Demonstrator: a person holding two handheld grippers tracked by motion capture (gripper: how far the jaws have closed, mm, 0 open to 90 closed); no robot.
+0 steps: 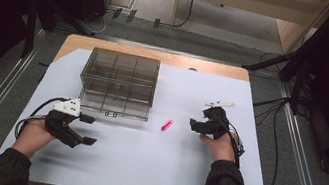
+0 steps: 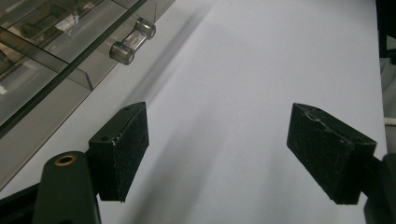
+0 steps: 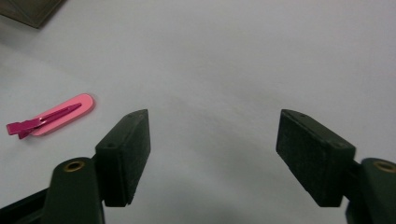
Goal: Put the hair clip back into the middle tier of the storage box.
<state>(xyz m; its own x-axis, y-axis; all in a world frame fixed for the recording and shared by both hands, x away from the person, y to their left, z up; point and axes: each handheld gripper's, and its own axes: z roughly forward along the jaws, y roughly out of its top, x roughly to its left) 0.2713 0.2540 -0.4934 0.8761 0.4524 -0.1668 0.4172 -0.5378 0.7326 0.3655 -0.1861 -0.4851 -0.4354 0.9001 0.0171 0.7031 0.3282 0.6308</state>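
We find no readable text, label, brand or number in any view. Nothing we see carries legible writing or signs.

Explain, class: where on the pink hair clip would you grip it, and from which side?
Probably across the narrow width near the middle of the hair clip, coming straight down from above. It lies flat on the white sheet, long and thin, so only its long edges offer the right gripper a hold. Its jaws stand open.
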